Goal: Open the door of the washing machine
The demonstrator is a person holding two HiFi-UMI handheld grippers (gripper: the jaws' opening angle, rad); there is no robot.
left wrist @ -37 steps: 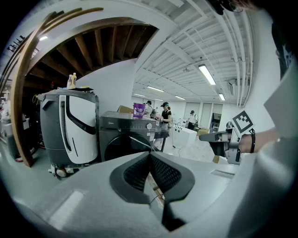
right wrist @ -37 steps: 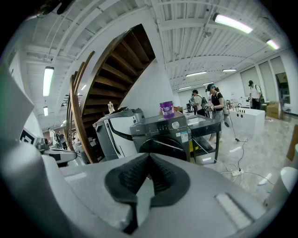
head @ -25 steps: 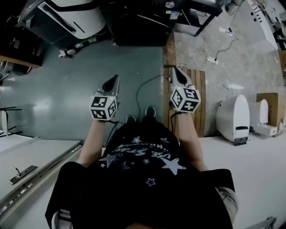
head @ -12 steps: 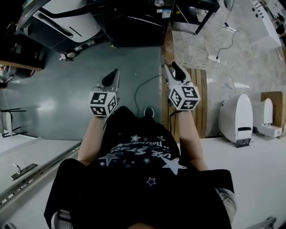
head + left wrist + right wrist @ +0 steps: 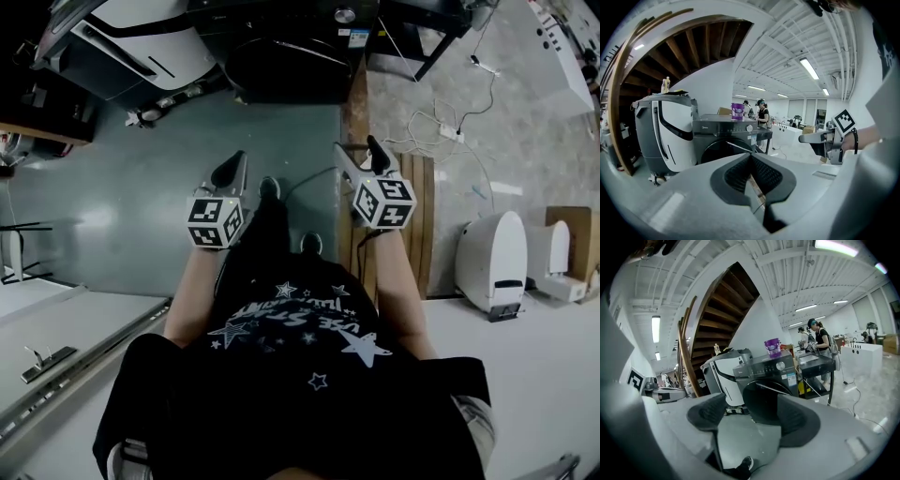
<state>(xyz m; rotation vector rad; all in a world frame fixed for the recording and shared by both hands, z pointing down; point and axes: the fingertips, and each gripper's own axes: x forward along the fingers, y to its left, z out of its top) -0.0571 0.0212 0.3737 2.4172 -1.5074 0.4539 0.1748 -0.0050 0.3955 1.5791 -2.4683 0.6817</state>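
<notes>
Ahead: the washing machine (image 5: 291,52) stands at the top of the head view, dark-fronted, on the grey-green floor (image 5: 141,178), well apart from both grippers.
Door: the round dark door (image 5: 761,401) looks shut against the machine's front; no jaw touches it.
On top of the machine: a purple container (image 5: 772,347) stands upright near the control knob.
Beside the machine: a white appliance (image 5: 723,376) with dark trim stands just at its side, under a wooden staircase (image 5: 717,301).
Left gripper (image 5: 230,173): held out over the floor and pointing toward the machine. In its own view the jaws are together at the tips, and nothing is between them.
Right gripper (image 5: 359,155): held out level with the left one, over the edge where the floor meets a wooden board (image 5: 412,216). Its jaws have just been opening and now stand wide apart. Nothing is between them; the machine's door shows far behind the gap.
Person holding the grippers: a dark star-printed top fills the lower head view, with one shoe (image 5: 269,187) forward between the grippers.
Background: another person (image 5: 820,341) stands at a dark counter (image 5: 815,364) beyond the machine.
</notes>
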